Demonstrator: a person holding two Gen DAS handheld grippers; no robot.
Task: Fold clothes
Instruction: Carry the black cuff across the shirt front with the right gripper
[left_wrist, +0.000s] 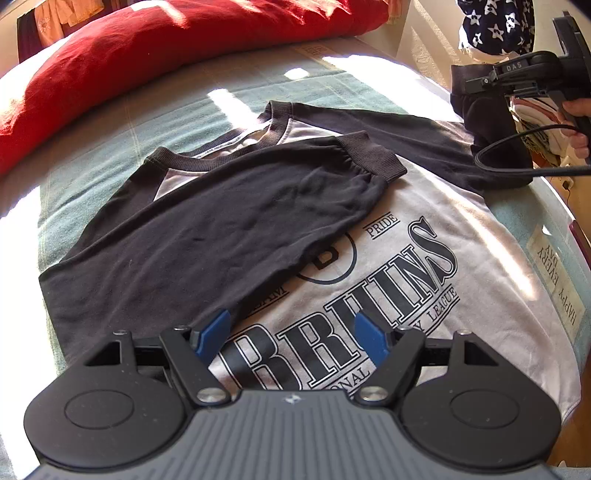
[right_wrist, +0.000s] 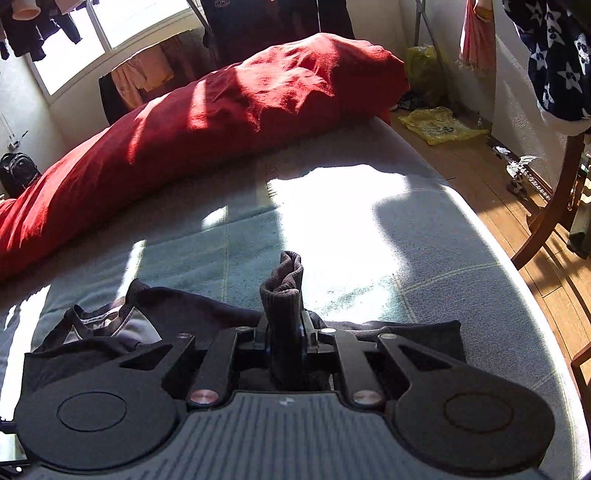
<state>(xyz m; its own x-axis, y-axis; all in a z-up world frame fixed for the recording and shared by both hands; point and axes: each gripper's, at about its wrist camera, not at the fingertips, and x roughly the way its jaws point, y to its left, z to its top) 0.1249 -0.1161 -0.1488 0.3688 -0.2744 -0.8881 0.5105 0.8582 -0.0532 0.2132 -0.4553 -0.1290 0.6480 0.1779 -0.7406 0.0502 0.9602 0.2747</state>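
Blue pads of the left gripper (left_wrist: 293, 338) stand wide apart with nothing between them, hovering over the printed chest of the grey-and-black sweatshirt (left_wrist: 388, 266) that lies spread face up on the bed (left_wrist: 166, 110). Just beyond those fingers, one black sleeve (left_wrist: 221, 221) already lies folded across the body, its ribbed cuff (left_wrist: 373, 155) resting near the collar. Farther off and to the right, the right gripper (right_wrist: 284, 332) is clamped tight on the ribbed cuff of the other sleeve (left_wrist: 406, 129), raised off the bedding, so the second sleeve fold looks under way and not yet laid down. By my reading the task is early: one sleeve in, one in transit, the body folds all left.

Ahead of the right gripper the blanket is bare and sunlit, good room to swing the sleeve. The bed edge drops to a wooden floor (right_wrist: 498, 192) close on its right. A red duvet (right_wrist: 221, 118) bounds the far side.
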